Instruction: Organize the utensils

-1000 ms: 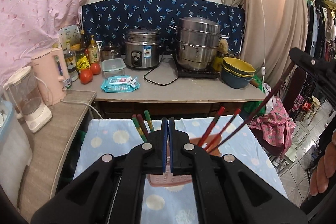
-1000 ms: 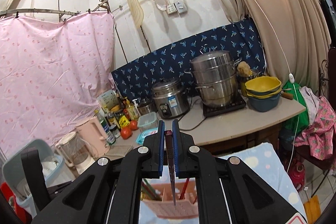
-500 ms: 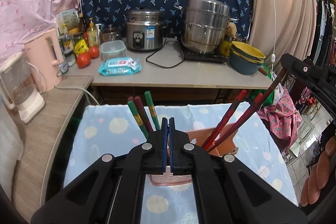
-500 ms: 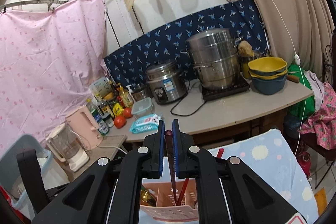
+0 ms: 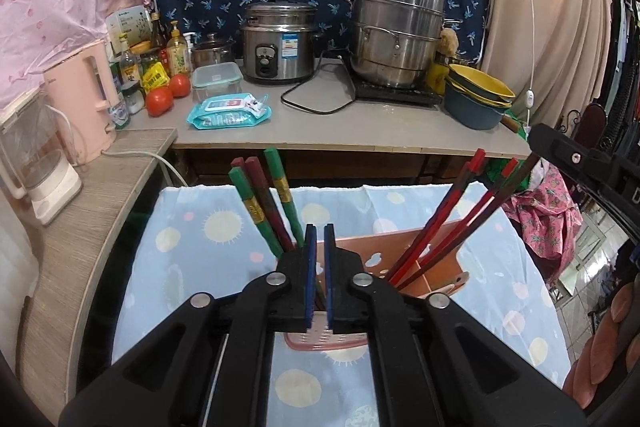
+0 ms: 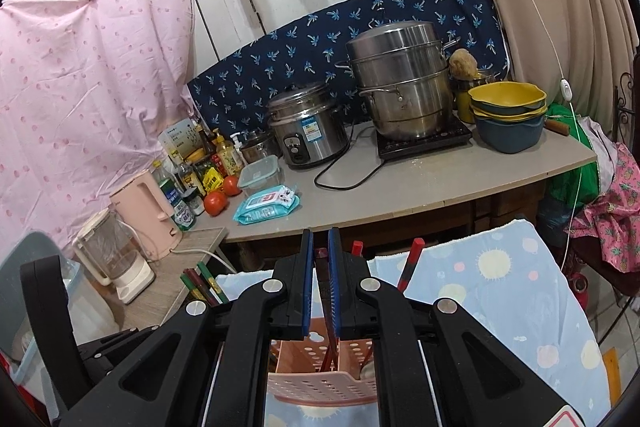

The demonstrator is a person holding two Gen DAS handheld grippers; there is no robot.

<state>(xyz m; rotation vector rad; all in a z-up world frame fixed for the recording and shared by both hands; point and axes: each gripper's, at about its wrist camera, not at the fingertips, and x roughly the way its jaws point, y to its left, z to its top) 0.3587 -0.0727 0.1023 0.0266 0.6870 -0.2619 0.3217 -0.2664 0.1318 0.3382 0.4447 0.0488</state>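
Both tools lower now, right tool (image 6: 320, 281) clenched on dark chopstick (image 6: 325, 297) above pink holder (image 6: 320, 385)

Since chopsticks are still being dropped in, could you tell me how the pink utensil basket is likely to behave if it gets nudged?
The pink utensil basket looks like thin perforated plastic, so probably light and easy to slide on the tablecloth. The red chopsticks lean far beyond its rim, so it may tip that way. The right gripper pushing its chopstick could shift it.

Home kitchen: rice cooker (image 5: 279, 45), steamer pot (image 5: 396, 33), bowls (image 5: 476, 99).
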